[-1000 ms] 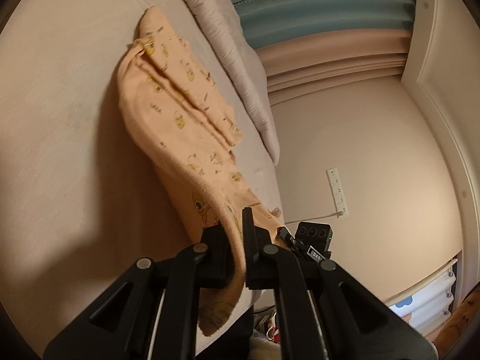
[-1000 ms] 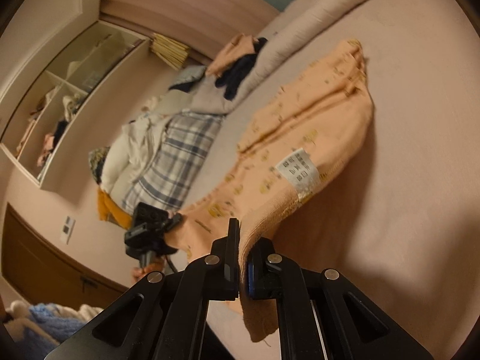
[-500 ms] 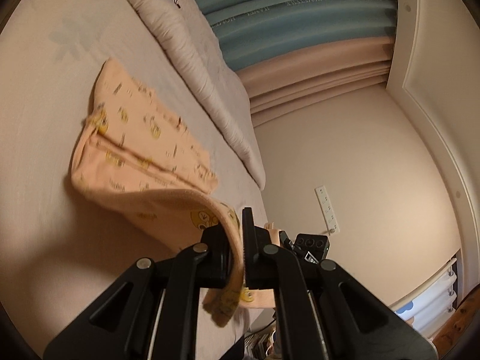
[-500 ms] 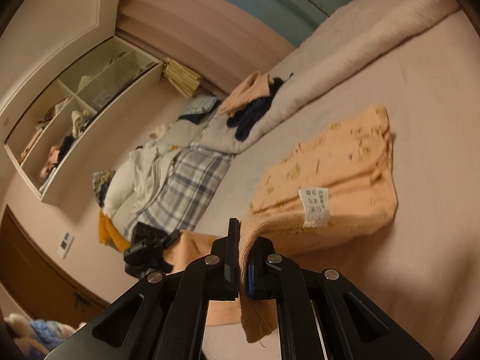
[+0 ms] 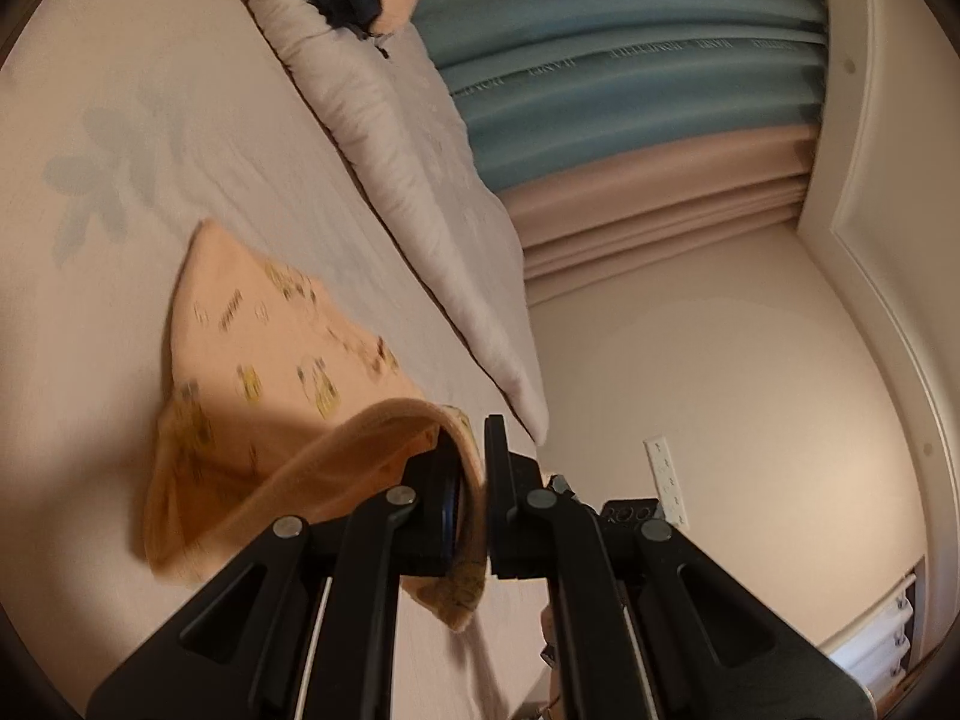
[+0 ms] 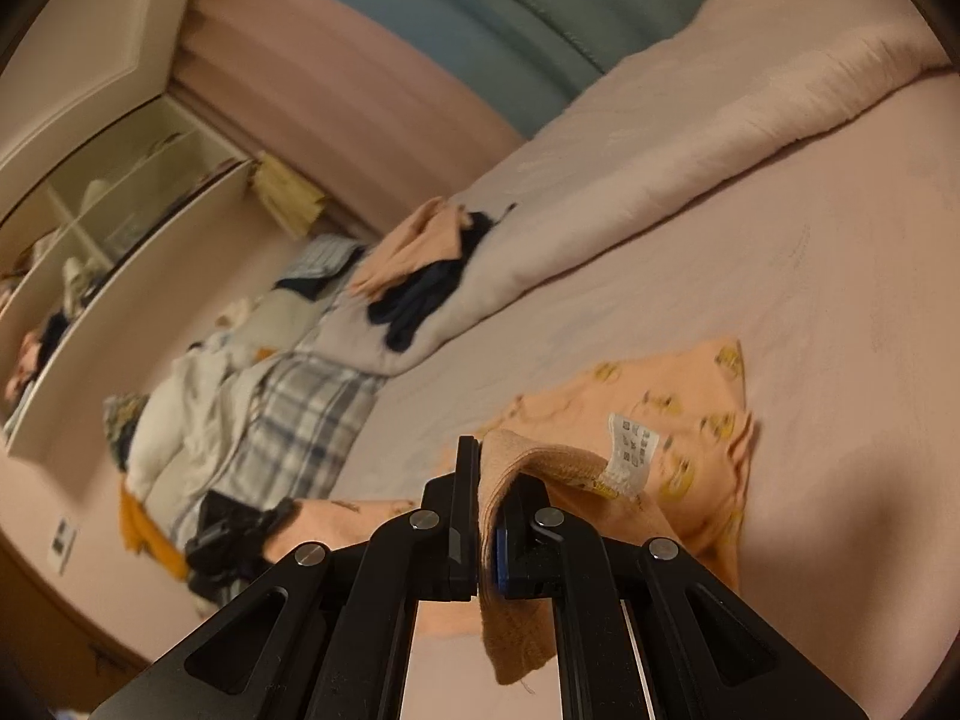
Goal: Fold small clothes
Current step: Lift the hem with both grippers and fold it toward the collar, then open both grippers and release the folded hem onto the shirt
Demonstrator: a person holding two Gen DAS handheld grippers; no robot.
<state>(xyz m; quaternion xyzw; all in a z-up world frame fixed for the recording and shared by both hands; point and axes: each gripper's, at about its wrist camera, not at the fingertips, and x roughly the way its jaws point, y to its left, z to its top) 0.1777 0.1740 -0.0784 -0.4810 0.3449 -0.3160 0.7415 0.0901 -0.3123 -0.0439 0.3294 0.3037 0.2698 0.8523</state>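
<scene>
Both the left gripper (image 5: 474,501) and right gripper (image 6: 489,525) have fingers pinched on one edge of the orange garment (image 5: 258,372), carrying it over the half lying flat on the bed (image 5: 90,330) toward 10 o'clock, so the fold seems lined up.

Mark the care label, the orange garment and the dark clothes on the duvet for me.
care label (image 6: 631,449): right wrist view, middle of the white tag.
orange garment (image 5: 264,348): left wrist view, flat printed part lying on the bed.
dark clothes (image 6: 420,300): right wrist view, middle of the navy pile.
</scene>
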